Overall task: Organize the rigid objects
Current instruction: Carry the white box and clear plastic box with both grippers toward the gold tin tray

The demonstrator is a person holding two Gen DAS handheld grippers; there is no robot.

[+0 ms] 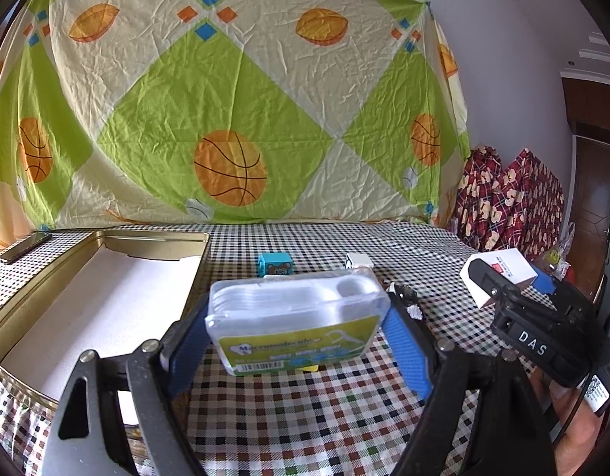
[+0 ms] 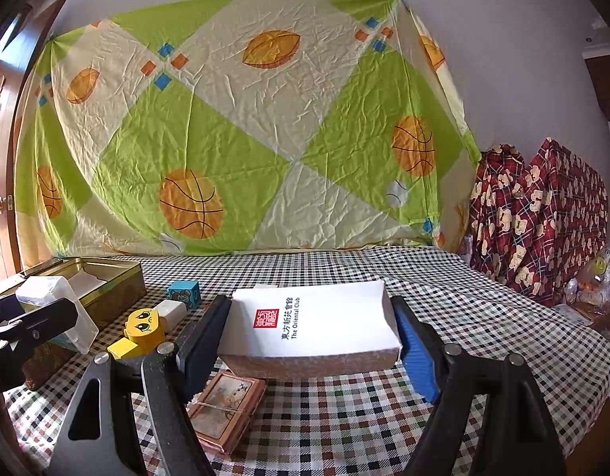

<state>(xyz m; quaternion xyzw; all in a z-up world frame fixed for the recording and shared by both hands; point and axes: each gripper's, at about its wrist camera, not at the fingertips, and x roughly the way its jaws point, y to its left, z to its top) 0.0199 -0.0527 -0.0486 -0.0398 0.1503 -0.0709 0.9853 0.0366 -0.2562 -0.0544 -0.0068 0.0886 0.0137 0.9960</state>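
Plastic is what the left gripper [image 1: 301,331] has between its blue pads: a clear, rounded, flat floss-pick case with a green label [image 1: 299,323], clamped across its short ends and held just above the checked tablecloth [image 1: 305,416], beside the open gold-coloured metal tin with a white lining [image 1: 94,297]. I judge the case light and stiff but thin-walled and smooth, so it could bow or slide out under a hard squeeze; the end grip low on the body looks sound, and the lidded top is best left alone. The right gripper [image 2: 311,337] is closed on the two long sides of a white rectangular cardboard box printed with a red seal and "The Oriental Club" [image 2: 317,323], lifted clear of the cloth, with a rubber-banded stack of worn cards [image 2: 225,408] lying below it. That box is probably light for its bulk, and its card walls would dent if pinched harder (what is inside cannot be told). Near the tin lie a blue cube with a bear face [image 2: 185,294], a small white block [image 2: 171,313] and a yellow face-printed toy block [image 2: 140,331], all hard and small, probably easiest taken by opposite flat faces. Tin walls are rigid, so anything lowered in should go down level.
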